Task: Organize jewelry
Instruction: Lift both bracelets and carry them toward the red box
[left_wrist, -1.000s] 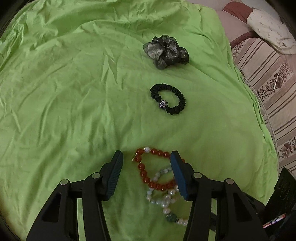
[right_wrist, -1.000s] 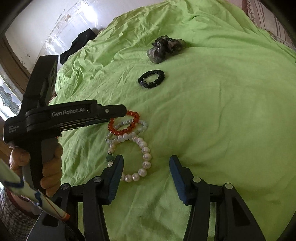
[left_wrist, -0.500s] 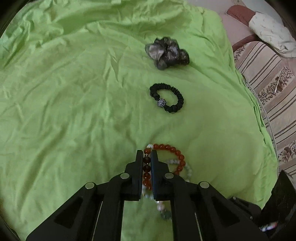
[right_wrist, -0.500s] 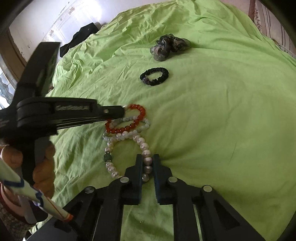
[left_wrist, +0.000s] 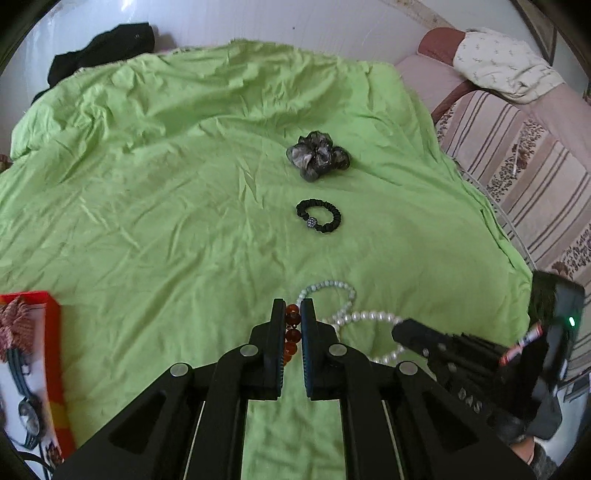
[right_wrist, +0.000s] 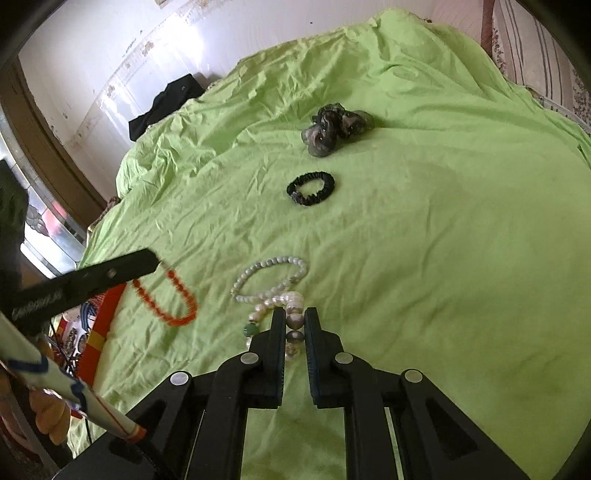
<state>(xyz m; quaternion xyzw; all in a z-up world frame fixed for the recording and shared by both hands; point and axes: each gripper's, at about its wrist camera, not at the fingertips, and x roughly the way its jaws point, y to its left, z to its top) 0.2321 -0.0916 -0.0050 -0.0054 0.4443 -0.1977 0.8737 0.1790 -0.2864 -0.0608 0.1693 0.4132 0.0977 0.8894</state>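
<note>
- Two bracelets gripped: left gripper (left_wrist: 293, 314) pinches red beads (left_wrist: 291, 325); right gripper (right_wrist: 294, 325) pinches pearls (right_wrist: 293, 319).
- Beyond the fingers, pale beads (right_wrist: 269, 275) and two scrunchies remain.

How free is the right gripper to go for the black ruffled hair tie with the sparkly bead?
Probably not yet. The right gripper is shut on the white pearl bracelet, so its jaws are full. The path itself looks clear: only bare green sheet lies between it and the black hair tie.
</note>
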